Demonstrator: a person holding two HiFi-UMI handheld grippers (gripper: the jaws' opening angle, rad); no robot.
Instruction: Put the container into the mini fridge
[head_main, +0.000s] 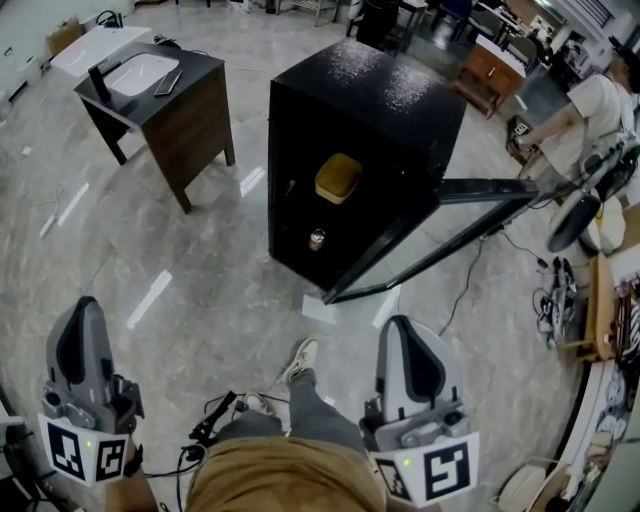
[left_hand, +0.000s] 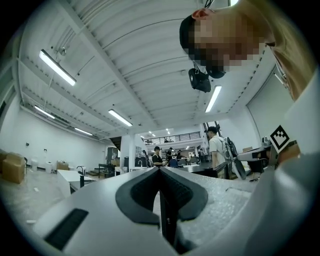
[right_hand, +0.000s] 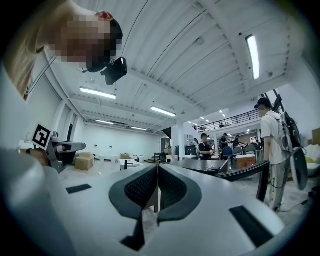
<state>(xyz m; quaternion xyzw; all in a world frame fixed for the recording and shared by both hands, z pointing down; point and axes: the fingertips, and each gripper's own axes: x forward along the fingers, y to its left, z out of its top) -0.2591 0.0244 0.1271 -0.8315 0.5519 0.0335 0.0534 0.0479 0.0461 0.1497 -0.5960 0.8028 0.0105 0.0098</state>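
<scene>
This is a big open test hall, a lab or workshop rather than a home. Household pieces stand free on a polished, stone-patterned floor (head_main: 200, 270): a sink cabinet (head_main: 165, 105) at the far left and a black mini fridge (head_main: 370, 110) in the middle (much like props on a stage). Cables (head_main: 552, 290) lie tangled on the floor at the right. Overhead, a high white ribbed ceiling (left_hand: 125, 60) carries long strip lights (left_hand: 57, 67). A railed balcony (right_hand: 235, 119) runs along the far end, a cardboard box (left_hand: 12, 167) sits at the left, and several people (left_hand: 216, 150) stand among desks (head_main: 490, 68) far off.
</scene>
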